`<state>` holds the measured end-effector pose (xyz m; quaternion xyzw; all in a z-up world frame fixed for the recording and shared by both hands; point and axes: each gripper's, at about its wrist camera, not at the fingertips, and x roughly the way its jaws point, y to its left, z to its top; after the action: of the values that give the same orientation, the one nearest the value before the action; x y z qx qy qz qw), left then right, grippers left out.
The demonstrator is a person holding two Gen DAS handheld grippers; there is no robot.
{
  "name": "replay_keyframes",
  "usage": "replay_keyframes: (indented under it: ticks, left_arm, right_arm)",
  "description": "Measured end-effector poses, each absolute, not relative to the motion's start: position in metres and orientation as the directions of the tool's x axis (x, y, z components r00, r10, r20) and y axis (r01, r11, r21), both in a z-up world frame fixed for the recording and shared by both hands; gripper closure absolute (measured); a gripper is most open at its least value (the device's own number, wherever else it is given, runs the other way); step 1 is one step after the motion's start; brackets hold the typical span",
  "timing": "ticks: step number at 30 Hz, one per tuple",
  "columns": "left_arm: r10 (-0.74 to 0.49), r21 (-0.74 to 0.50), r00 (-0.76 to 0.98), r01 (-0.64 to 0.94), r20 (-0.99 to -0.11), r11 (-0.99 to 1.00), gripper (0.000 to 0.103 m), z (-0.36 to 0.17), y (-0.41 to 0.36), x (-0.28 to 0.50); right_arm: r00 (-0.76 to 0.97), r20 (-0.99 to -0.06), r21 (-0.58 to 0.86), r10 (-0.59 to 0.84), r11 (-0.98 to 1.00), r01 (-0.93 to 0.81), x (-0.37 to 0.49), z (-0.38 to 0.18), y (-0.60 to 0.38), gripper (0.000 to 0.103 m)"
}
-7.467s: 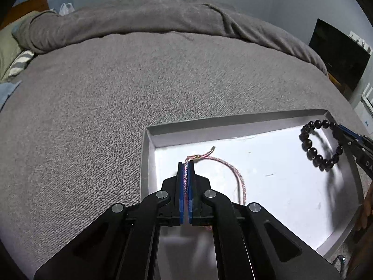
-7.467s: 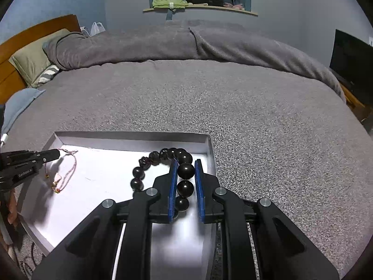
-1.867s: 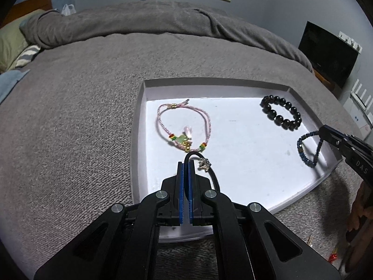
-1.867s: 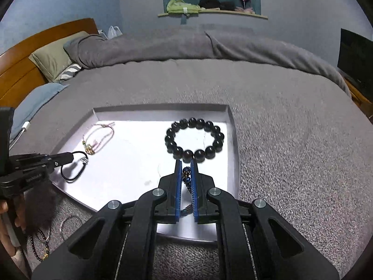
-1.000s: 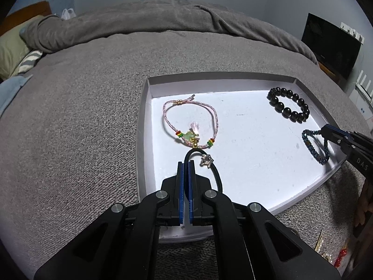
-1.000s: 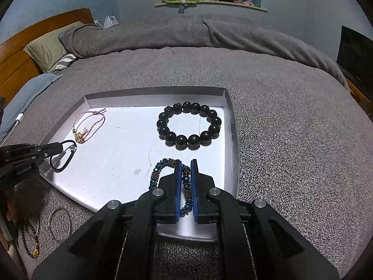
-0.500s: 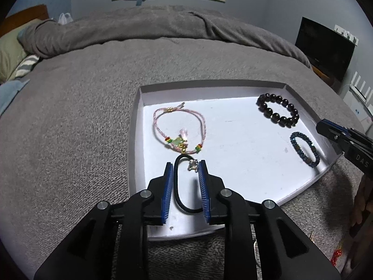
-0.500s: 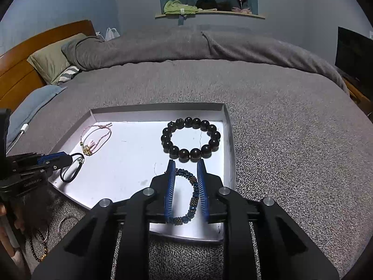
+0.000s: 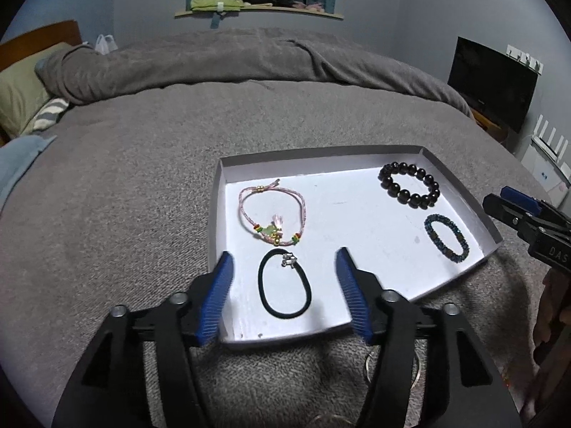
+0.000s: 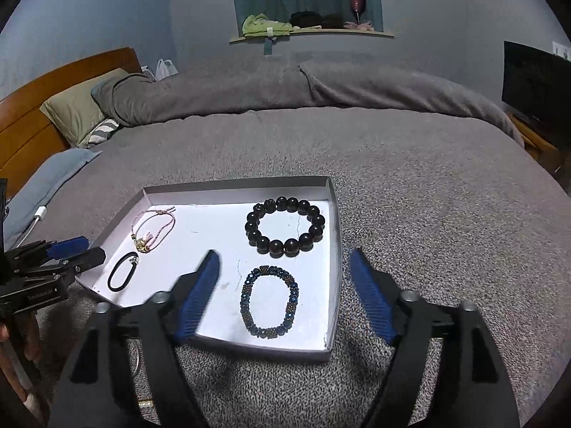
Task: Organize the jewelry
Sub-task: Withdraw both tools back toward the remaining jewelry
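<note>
Thin metal rings on the bed lie mostly hidden behind the left claw's arm. The right claw's left pad is motion-blurred. The shelf items are too small to identify.

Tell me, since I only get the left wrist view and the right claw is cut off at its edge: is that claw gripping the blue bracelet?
Observer: No. The right claw is open, its jaws have just been opening, and the blue beaded bracelet lies flat between the pads, touched by neither.
Operator: Is it jammed against the tray side?
Observer: No. A strip of white floor shows between it and the tray wall on its right.
Operator: Anything off to the far left that I should avoid?
Observer: A white cable lies on the blue cloth, well away from the tray.
</note>
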<state>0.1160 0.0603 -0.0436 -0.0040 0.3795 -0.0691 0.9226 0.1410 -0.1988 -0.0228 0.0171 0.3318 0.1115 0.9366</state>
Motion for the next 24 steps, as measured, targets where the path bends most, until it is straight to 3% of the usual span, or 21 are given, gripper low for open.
replay_keyframes:
  ticks: [6, 10, 24]
  left_arm:
    - [-0.102, -0.050, 0.721, 0.094, -0.686, 0.994, 0.023, -0.029, 0.066, 0.101]
    - [-0.088, -0.045, 0.727, 0.078, -0.681, 0.996, 0.019, -0.024, 0.071, 0.088]
    - [-0.100, -0.041, 0.709, 0.100, -0.698, 0.994, 0.019, -0.025, 0.062, 0.053]
  right_arm:
    - [0.776, -0.590, 0.118, 0.223, 0.975, -0.190, 0.126, -0.007, -0.204, 0.005]
    - [0.781, -0.583, 0.122, 0.222, 0.975, -0.186, 0.114, 0.001, -0.207, 0.005]
    - [0.778, -0.593, 0.087, 0.206, 0.978, -0.192, 0.066, -0.001, -0.200, 0.005]
